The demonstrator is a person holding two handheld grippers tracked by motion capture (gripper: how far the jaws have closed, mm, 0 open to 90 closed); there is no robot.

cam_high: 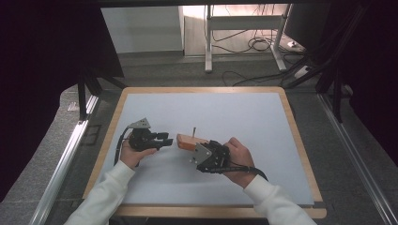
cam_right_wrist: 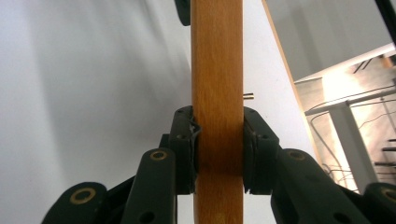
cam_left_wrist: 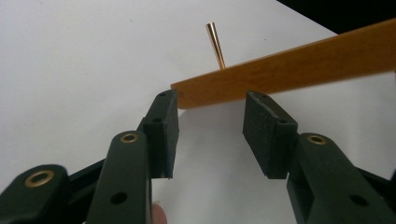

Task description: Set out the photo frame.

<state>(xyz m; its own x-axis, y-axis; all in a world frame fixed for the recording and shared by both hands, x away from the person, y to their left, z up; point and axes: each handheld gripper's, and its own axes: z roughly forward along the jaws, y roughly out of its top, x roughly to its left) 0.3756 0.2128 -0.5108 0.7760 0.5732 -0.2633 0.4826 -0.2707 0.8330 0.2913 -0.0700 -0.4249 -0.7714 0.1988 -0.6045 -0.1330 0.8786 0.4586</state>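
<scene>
Nearest, right gripper (cam_right_wrist: 218, 140) clamps the wooden block (cam_right_wrist: 217, 84) across its width, holding it above the table (cam_high: 234, 112). Left gripper (cam_left_wrist: 211, 133) stands open at the block's end, apart. Brass pin (cam_left_wrist: 215, 44) juts from the block.

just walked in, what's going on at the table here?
A person works two handheld tongs over a white table. The right tongs are clamped on a wooden block, holding it off the surface. A thin brass pin sticks up from the block's top. The left tongs stand open just short of the block's free end, pads not touching it. It looks like a handover or a two-handed grip may be coming.
</scene>
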